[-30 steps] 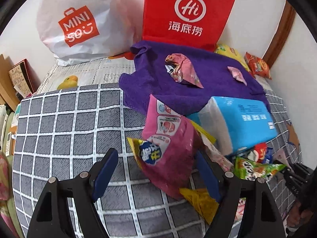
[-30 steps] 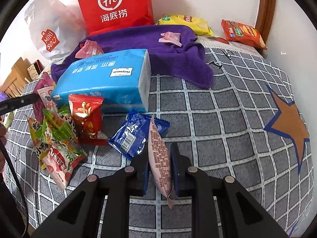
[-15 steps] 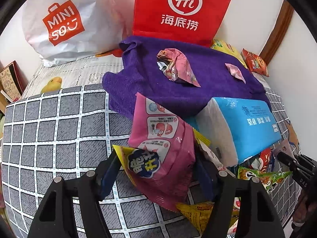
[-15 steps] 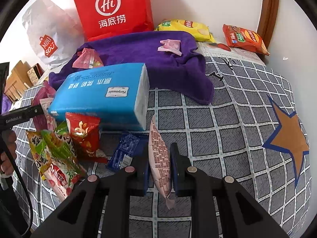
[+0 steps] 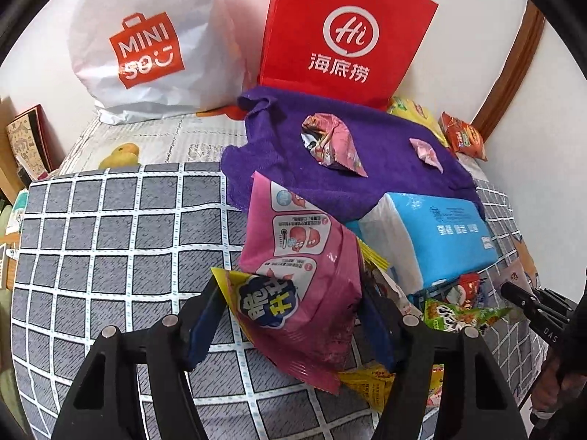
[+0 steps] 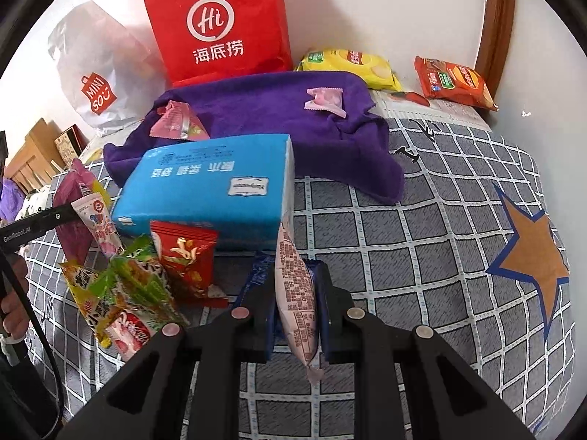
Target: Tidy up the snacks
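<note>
My left gripper [image 5: 290,293] is shut on a large pink snack bag [image 5: 301,256], which stands upright between the blue pads. A yellow packet [image 5: 264,304] with a blue label overlaps the bag's lower left and is pinched with it. The right wrist view shows that bag [image 6: 69,198] at the far left, beside a left gripper finger. My right gripper [image 6: 295,275] is shut on a slim pale pink packet [image 6: 297,293], held on edge above the checked bedspread [image 6: 422,256]. A pile of loose snack packets [image 6: 139,286] lies left of it.
A blue tissue pack [image 6: 209,183] lies mid-bed against a purple towel [image 6: 256,110] bearing two pink packets. A red paper bag [image 6: 220,25] and a white shopping bag [image 5: 154,44] stand at the wall. Yellow [image 6: 348,66] and orange [image 6: 455,80] chip bags lie far right.
The left jaws have closed onto the pink bag, which now stands upright between them. The right gripper has risen a little with its packet, and now hides most of the blue packet beneath.
</note>
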{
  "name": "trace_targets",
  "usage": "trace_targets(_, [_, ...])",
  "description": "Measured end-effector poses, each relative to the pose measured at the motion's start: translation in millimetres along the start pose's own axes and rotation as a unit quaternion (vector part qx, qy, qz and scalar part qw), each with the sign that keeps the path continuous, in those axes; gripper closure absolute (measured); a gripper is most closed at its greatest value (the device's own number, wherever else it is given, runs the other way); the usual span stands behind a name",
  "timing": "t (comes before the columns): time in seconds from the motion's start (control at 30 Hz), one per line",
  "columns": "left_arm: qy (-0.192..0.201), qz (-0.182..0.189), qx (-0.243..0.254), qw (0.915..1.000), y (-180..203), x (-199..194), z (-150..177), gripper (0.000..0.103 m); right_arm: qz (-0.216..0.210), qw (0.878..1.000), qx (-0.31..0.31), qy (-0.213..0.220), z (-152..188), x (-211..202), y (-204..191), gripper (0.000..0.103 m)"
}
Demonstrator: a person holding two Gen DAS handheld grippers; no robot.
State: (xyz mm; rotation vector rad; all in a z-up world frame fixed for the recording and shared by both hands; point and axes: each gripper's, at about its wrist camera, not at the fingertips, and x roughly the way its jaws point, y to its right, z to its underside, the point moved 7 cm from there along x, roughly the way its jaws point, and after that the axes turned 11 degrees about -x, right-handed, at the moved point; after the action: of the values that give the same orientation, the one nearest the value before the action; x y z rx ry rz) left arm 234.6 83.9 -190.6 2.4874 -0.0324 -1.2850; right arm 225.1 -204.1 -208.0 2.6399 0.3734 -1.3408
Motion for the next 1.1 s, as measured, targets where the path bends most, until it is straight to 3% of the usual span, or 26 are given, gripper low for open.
trace_targets(1.1, [0.048,0.032,0.012,0.9982,44,-79,9,0.036,0.007,0.998,0.014,0.067,2,-77,0,0.085])
